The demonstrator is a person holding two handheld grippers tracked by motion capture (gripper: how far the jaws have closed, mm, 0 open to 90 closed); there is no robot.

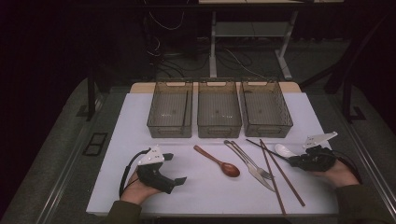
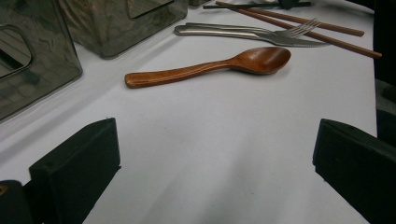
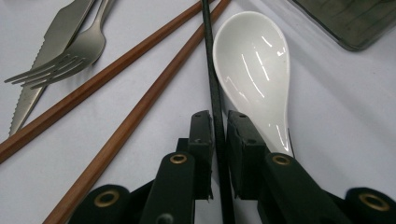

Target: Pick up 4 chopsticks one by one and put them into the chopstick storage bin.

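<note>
Sorting barely begun: first chopstick pinched, all three bins empty

Clamping a thin black chopstick near its end, the right gripper has its fingers drawn together on the stick, which runs between them and away across the white worktop. The chopstick lies touching the left edge of a white ceramic spoon, so lifting it cleanly may nudge that spoon. Just beyond lie two brown wooden chopsticks, and past them a metal fork resting on a serrated knife.

On the other side, the left gripper hovers low over bare worktop with its fingers wide apart, holding nothing. A wooden spoon lies ahead of it, near but untouched.

Judged from how things lie, the work is at its very start. Three clear bins stand in a row at the back of the worktop, and nothing can be seen inside any of them. Every utensil rests on the surface in front of them. Only the black chopstick is in a grasp, and it appears not yet raised. Everything else remains to be picked up and carried over.
</note>
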